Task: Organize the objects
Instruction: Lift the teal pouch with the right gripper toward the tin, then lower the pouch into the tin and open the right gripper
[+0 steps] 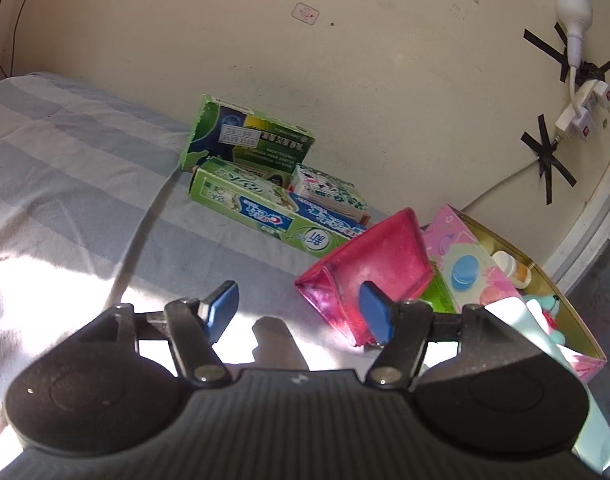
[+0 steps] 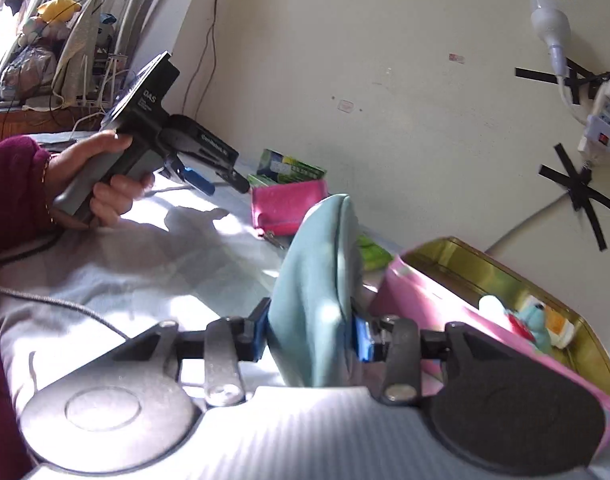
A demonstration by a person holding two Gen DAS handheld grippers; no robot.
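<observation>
Teal pouch (image 2: pixel 317 300) clamped in right gripper (image 2: pixel 311 340), just beside pink tin (image 2: pixel 457 320); left gripper (image 1: pixel 301 312) agape, empty, near tin.

Each hand-held gripper is black, with a ribbed housing, two round discs, silver screw heads on the finger links, and blue pads (image 1: pixel 221 310). The left hand-held gripper (image 2: pixel 209 178) has a grey handle and white lettering on its body. The left hand (image 2: pixel 105 178) wears a maroon sleeve (image 2: pixel 13 188) and a thin bracelet; a black cable trails below.
</observation>
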